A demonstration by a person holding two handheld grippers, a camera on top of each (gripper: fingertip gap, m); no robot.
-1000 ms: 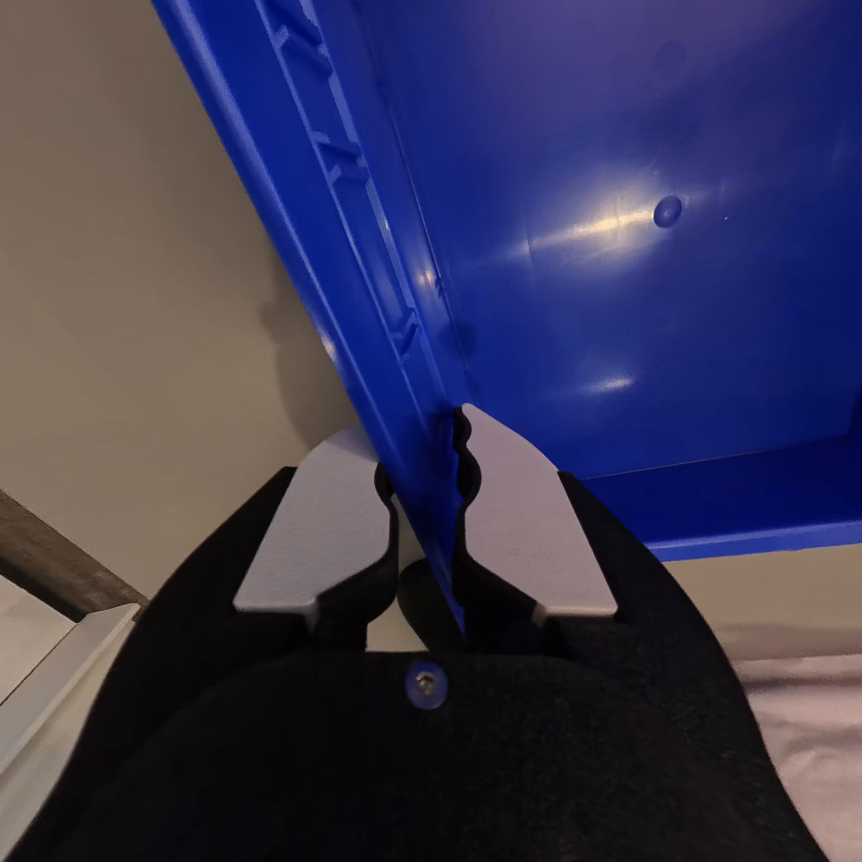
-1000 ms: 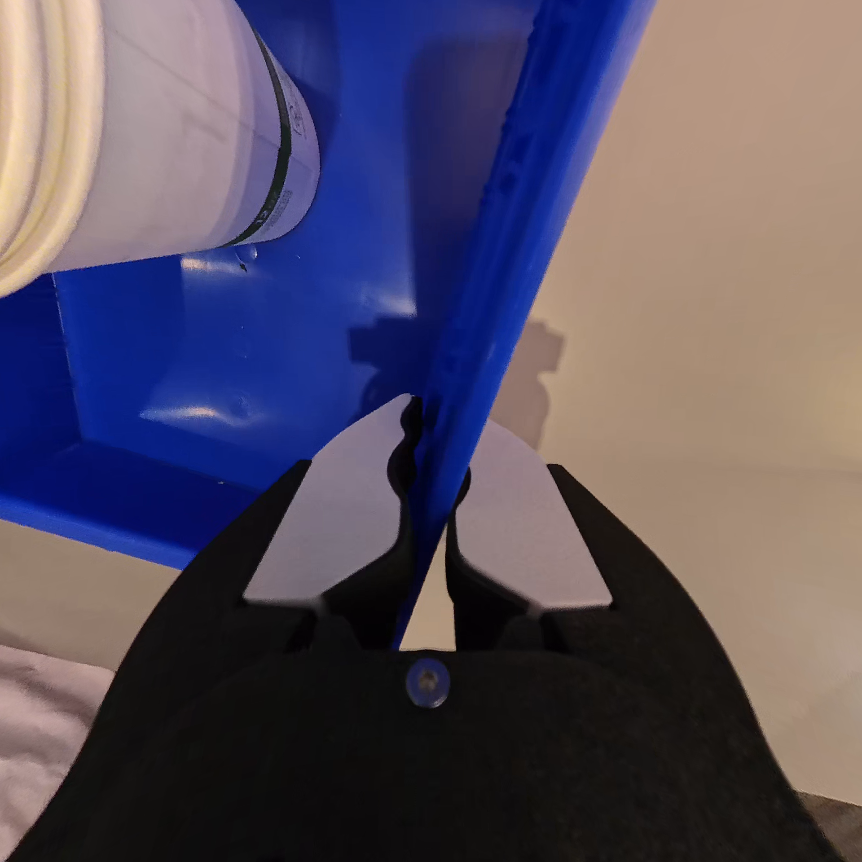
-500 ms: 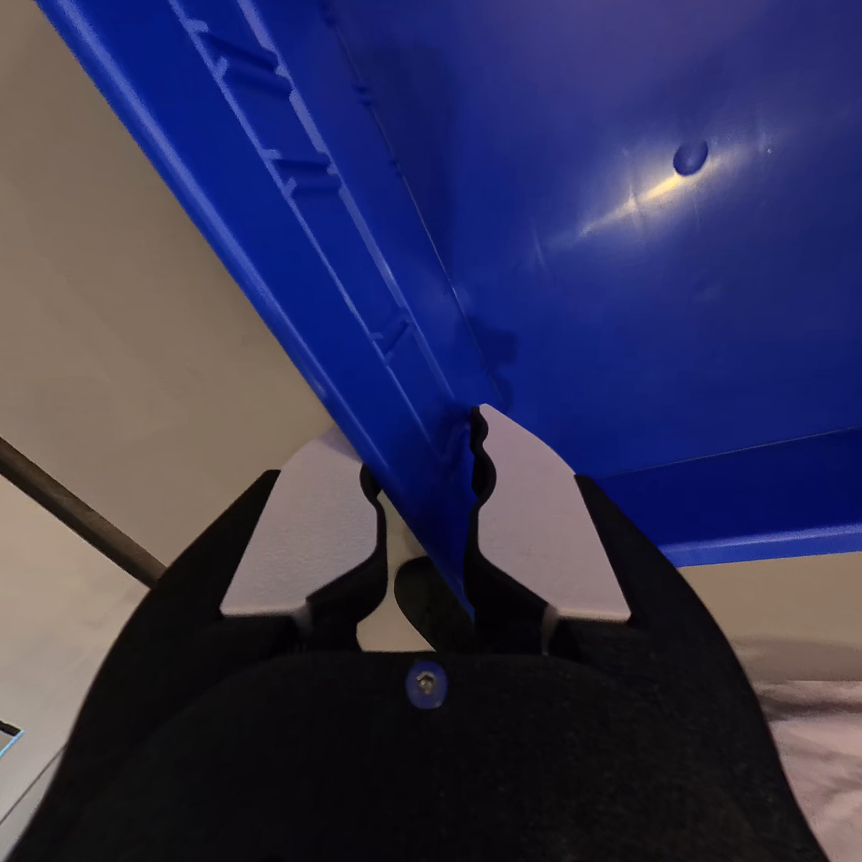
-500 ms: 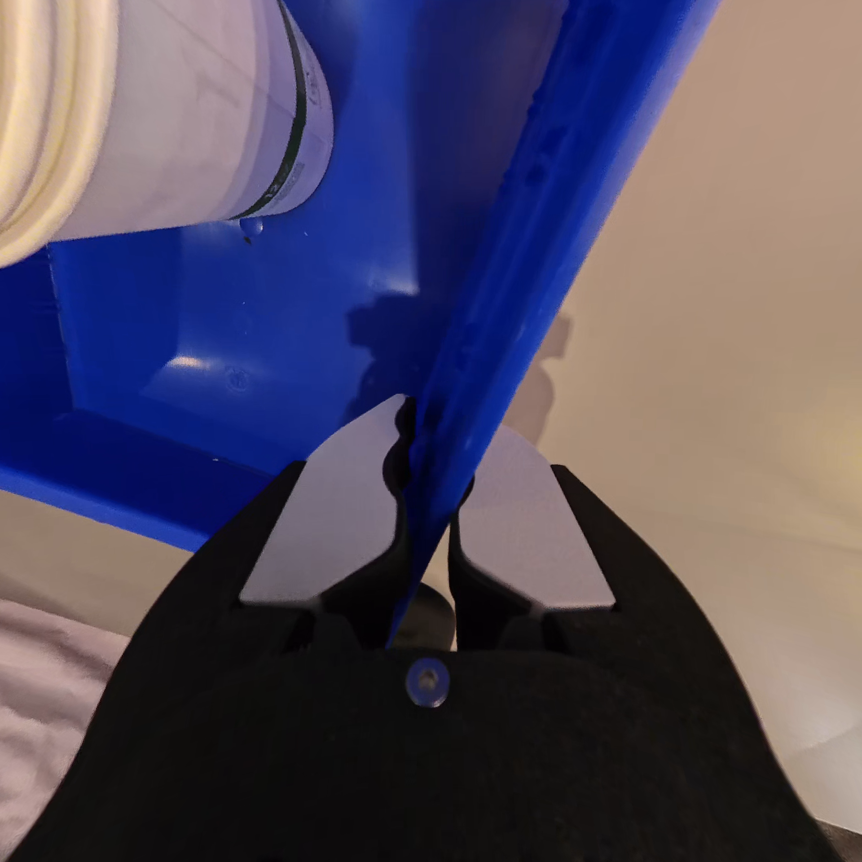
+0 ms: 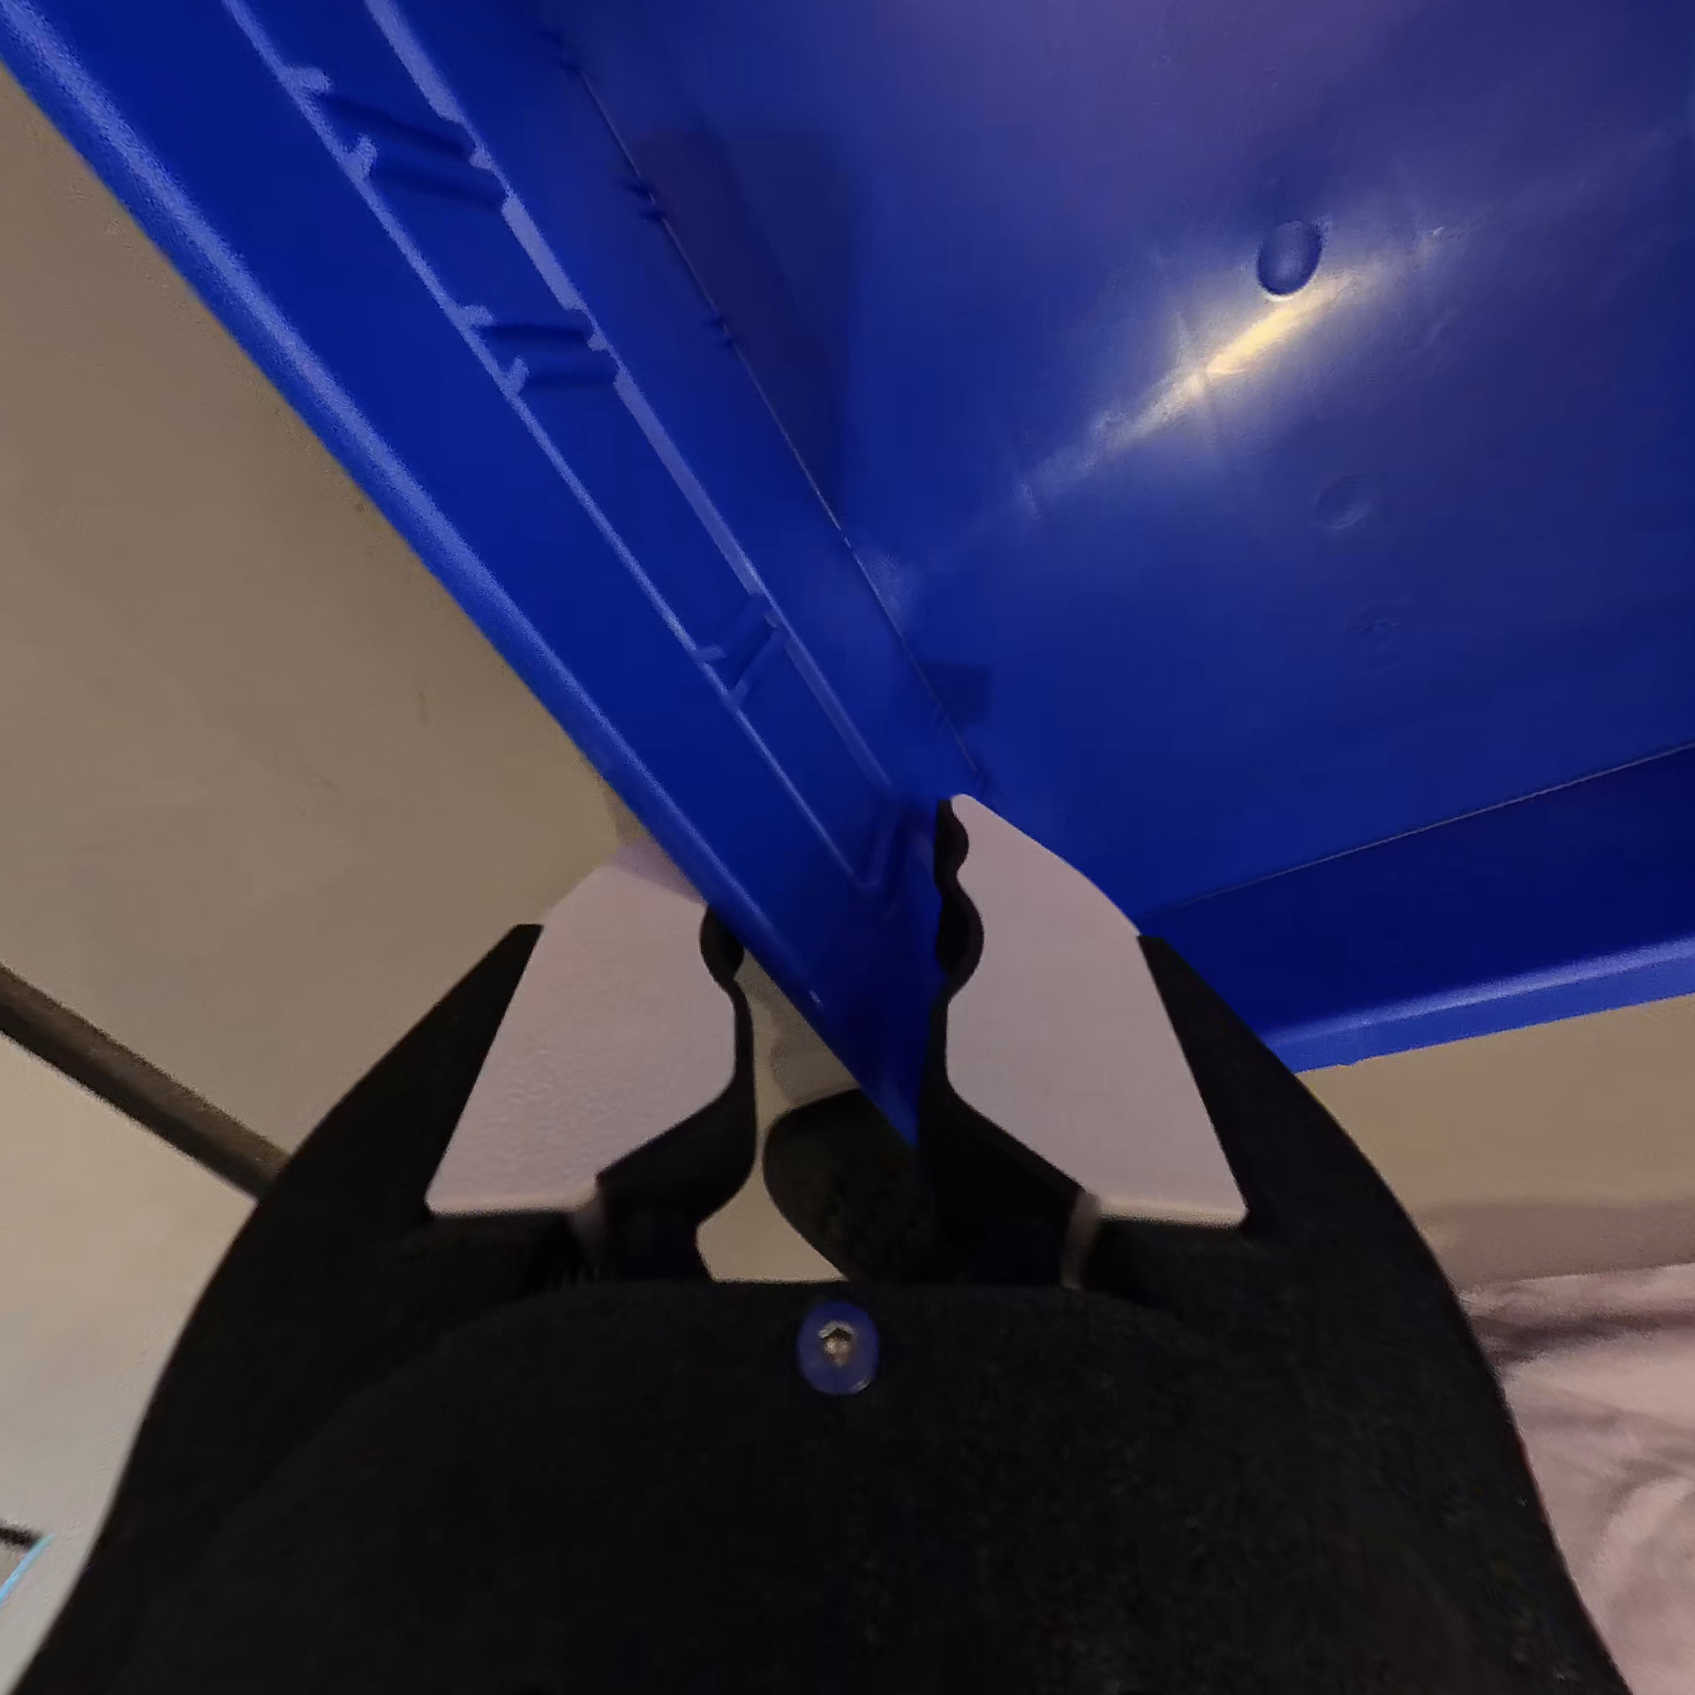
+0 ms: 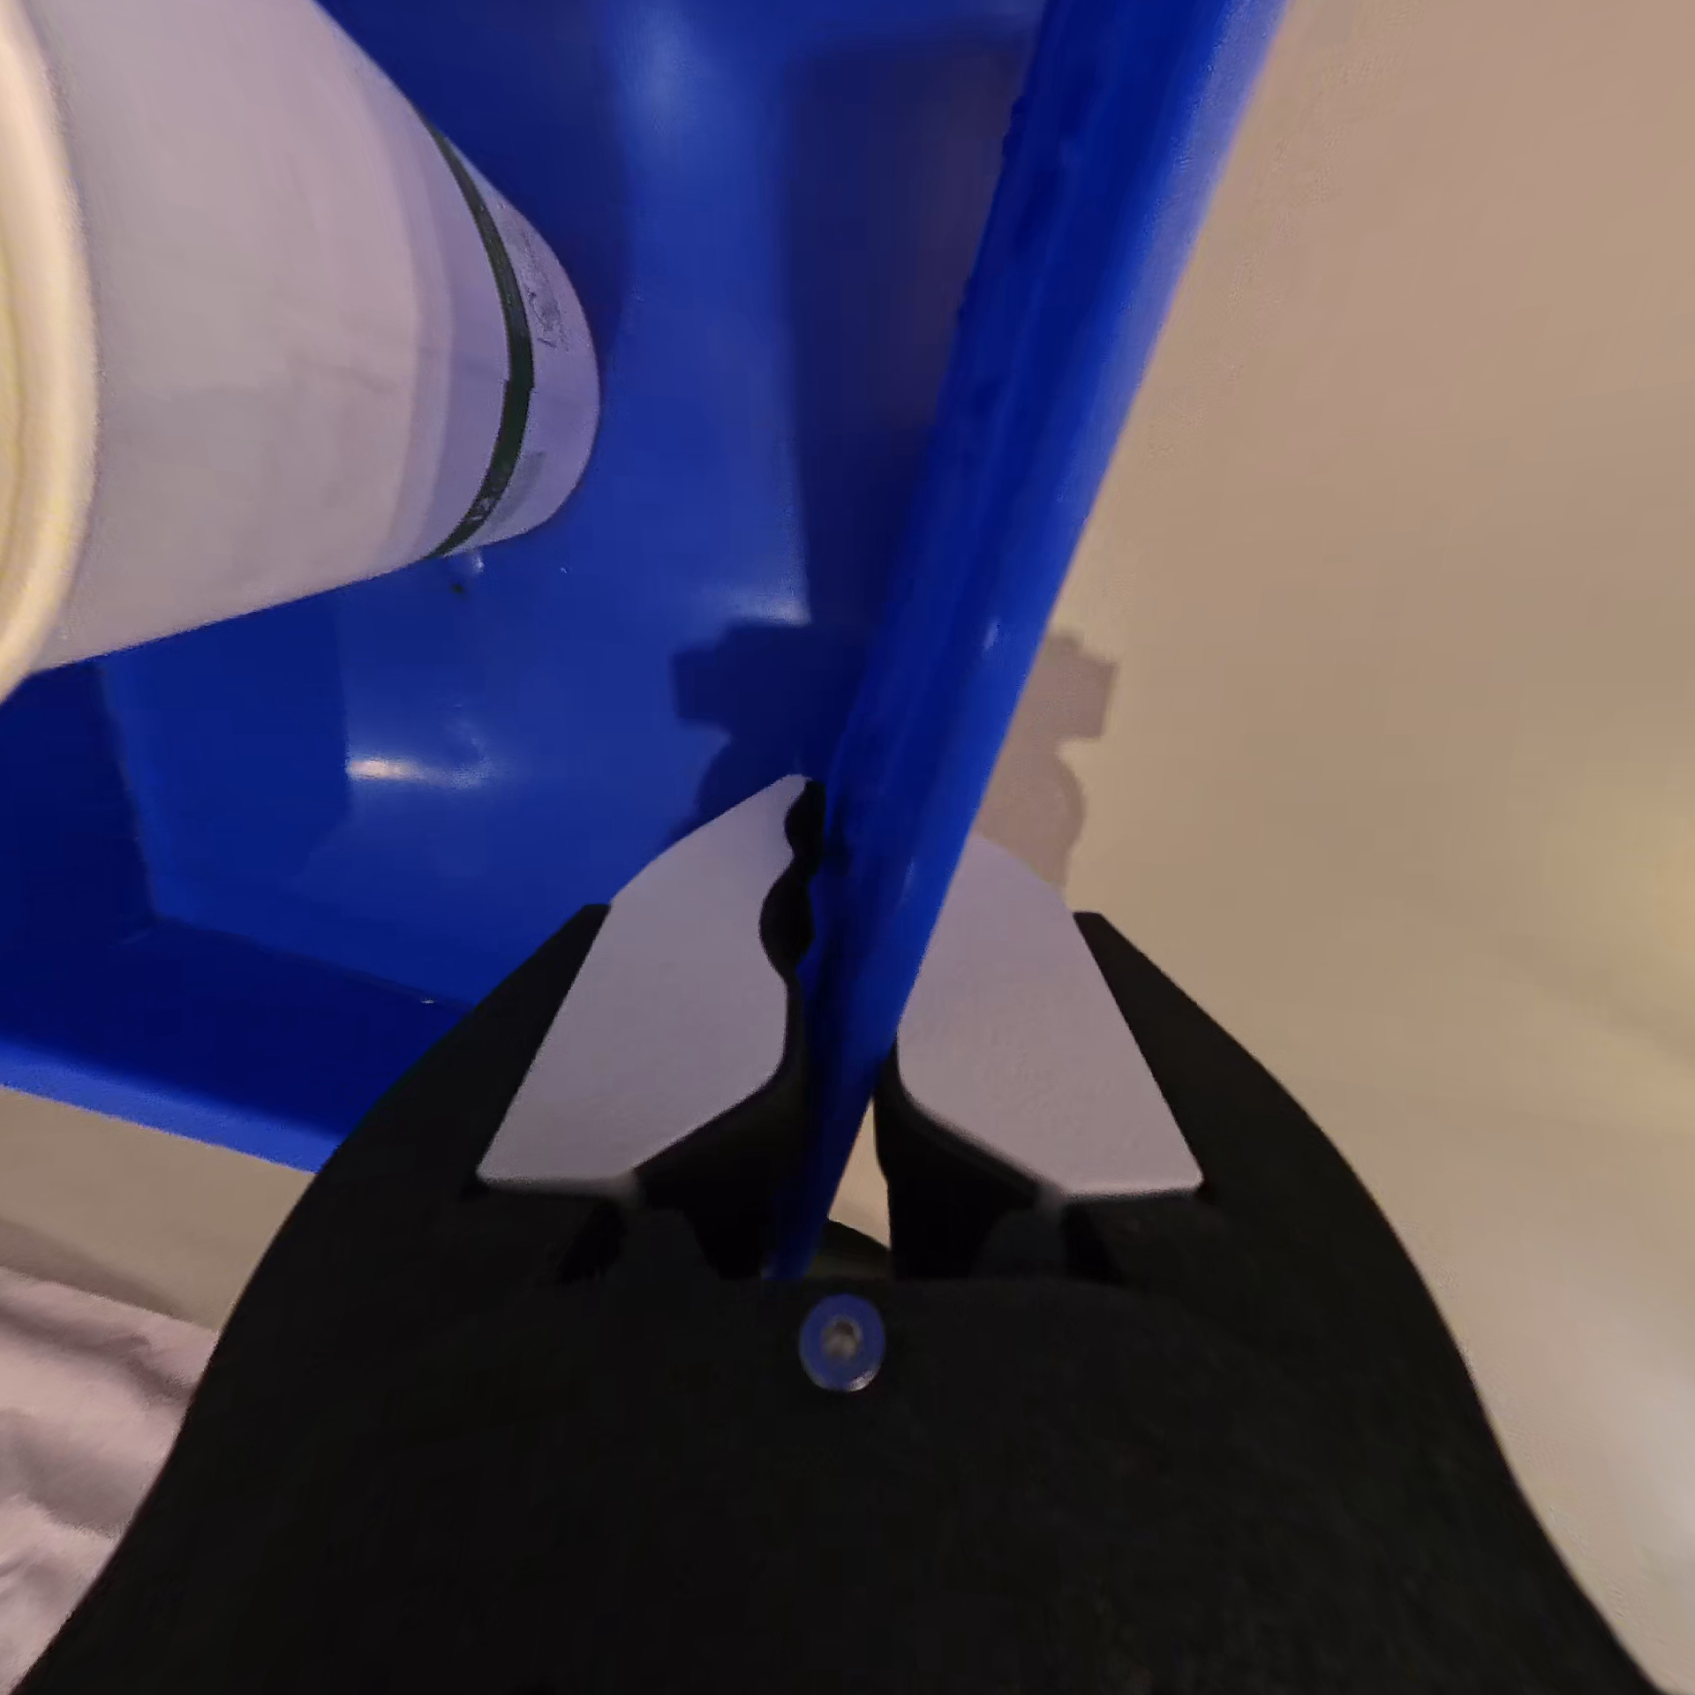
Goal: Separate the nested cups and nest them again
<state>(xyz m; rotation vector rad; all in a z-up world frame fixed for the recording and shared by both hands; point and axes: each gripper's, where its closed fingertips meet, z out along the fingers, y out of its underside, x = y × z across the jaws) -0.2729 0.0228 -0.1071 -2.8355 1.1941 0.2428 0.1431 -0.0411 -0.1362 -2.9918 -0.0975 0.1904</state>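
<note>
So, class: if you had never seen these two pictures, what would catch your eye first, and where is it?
The big blue bin fills the upper part of both views. The left gripper and right gripper are each clamped on one of its side walls. In the right wrist view, a stack of white cups lies on its side inside, upper left.

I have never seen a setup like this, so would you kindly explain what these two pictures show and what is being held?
No robot arm here: a person holds a two-finger claw in each hand, with a camera on each looking forward along its fingers. One picture comes from the left claw, the other from the right claw. Each is clamped on a side wall of the same blue plastic bin, which appears tipped up and lifted. Inside it, in the right view, a stack of white paper cups lies on its side, their rims bunched at the left edge. A pale wrinkled cloth lies below, with a beige wall behind.
</note>
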